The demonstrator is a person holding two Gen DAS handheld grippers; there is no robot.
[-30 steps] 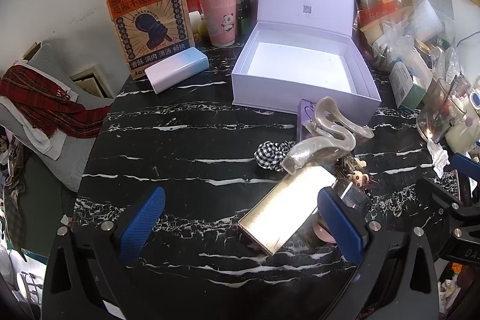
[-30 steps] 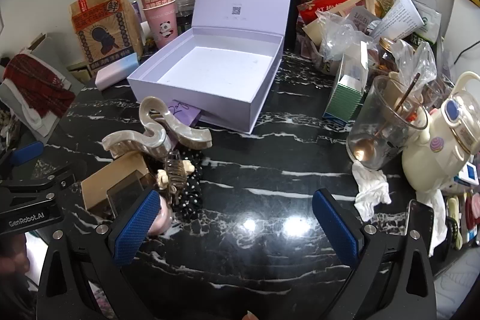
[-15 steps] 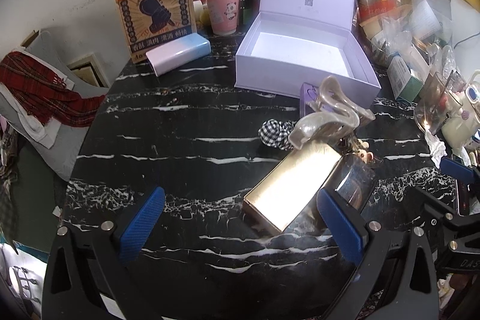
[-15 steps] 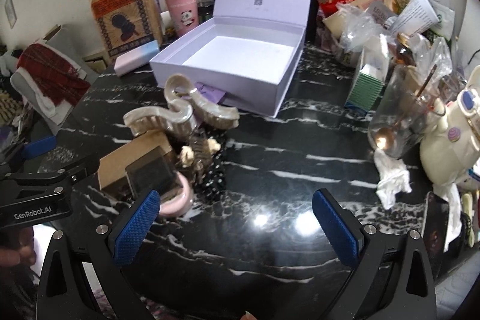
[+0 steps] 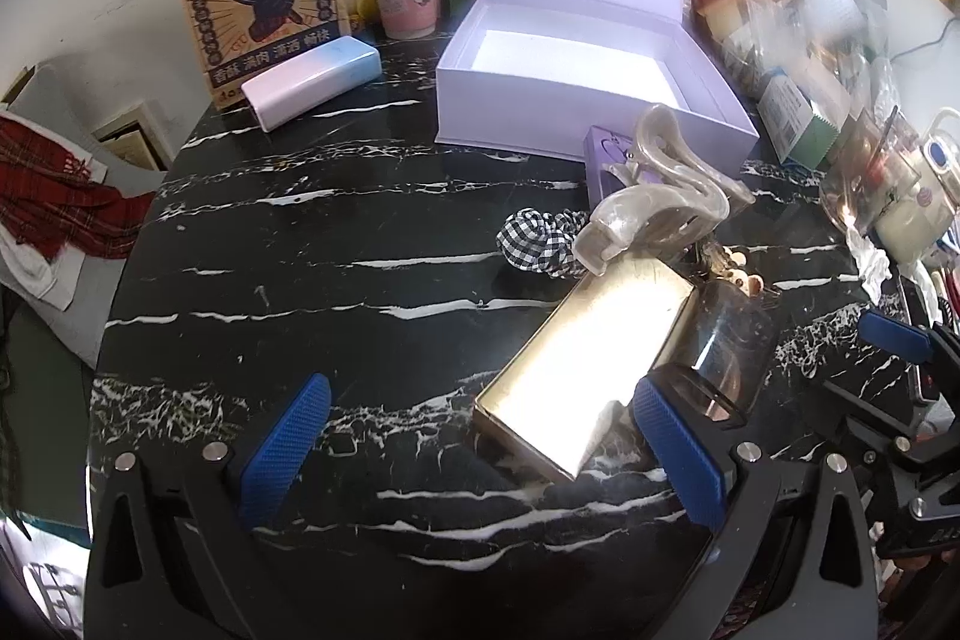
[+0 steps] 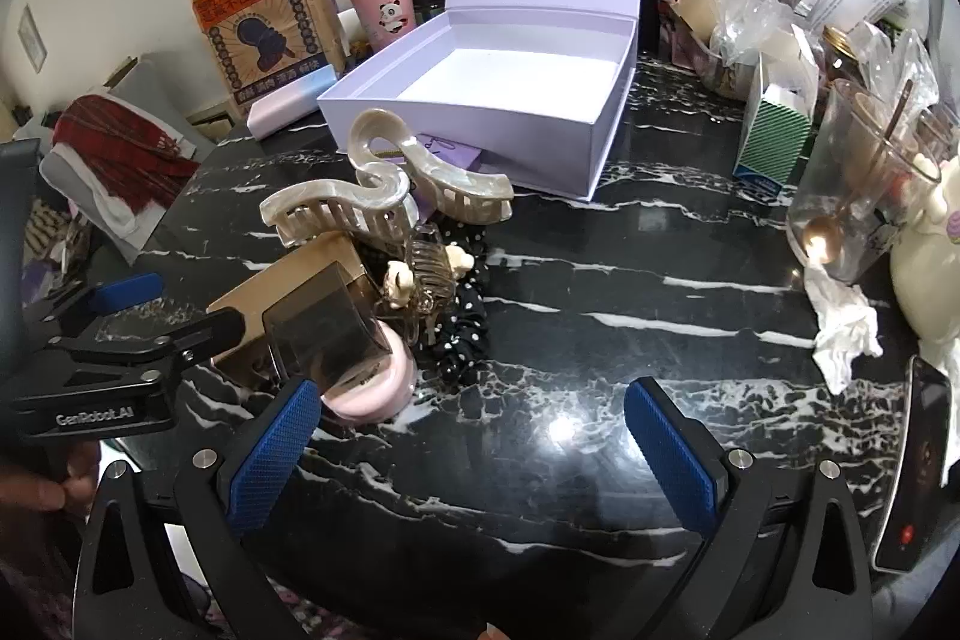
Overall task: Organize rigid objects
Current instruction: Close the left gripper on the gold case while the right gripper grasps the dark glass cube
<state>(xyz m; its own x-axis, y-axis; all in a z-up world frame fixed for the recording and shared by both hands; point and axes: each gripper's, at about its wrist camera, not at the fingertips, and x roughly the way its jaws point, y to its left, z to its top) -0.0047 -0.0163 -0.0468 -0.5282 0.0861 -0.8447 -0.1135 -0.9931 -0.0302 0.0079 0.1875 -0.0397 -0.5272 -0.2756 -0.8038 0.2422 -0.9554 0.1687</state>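
Both tongs [image 5: 474,445] [image 6: 474,445] released, empty. Gold box [image 5: 585,364] stiff, glossy, probably slippery; grip across long edges. Big clip [image 6: 372,202] brittle.

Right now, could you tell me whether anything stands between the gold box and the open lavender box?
Yes. The large pearl claw clip rests over the gold box's far end, and a small purple box sits against the lavender box's front wall. Neither tool holds anything.

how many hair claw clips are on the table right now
3: two large pearly claw clips, one resting on the gold box, one just behind it before the open lavender box; a small amber clip beside them. The pile may hide others.
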